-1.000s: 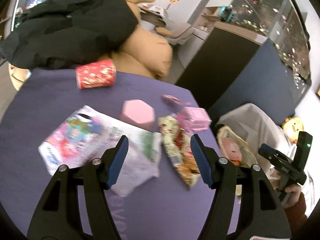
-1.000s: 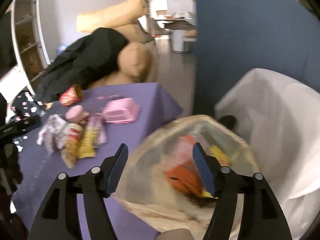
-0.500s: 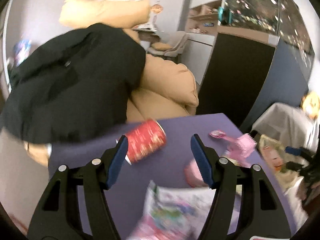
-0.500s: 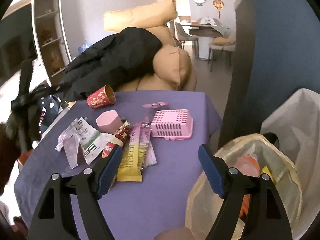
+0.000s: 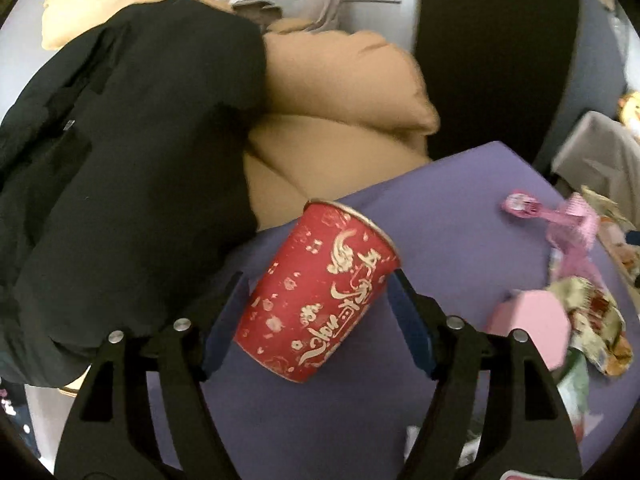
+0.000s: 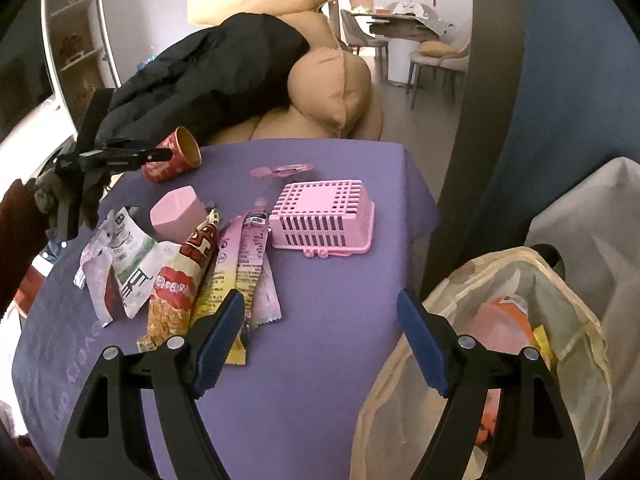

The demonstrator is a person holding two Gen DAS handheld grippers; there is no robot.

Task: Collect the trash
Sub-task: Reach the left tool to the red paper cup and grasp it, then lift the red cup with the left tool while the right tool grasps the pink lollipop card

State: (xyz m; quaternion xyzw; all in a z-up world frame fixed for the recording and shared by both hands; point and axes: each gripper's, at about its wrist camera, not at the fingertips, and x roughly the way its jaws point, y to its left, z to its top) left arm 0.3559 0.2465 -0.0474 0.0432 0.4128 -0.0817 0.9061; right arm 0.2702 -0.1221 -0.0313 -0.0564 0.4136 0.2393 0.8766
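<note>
A red paper cup (image 5: pixel 320 296) with gold lettering lay on its side on the purple desk (image 5: pixel 460 208); snack wrappers (image 6: pixel 176 280) lay heaped nearby, flat.

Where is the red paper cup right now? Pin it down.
The red paper cup lies on its side between the open left gripper fingers, at the purple table's far-left corner beside the black jacket.

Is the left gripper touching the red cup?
Cannot tell. Left wrist view: cup sits between the left gripper's open jaws, rim overlapping one; neither gap nor contact is plain.
</note>
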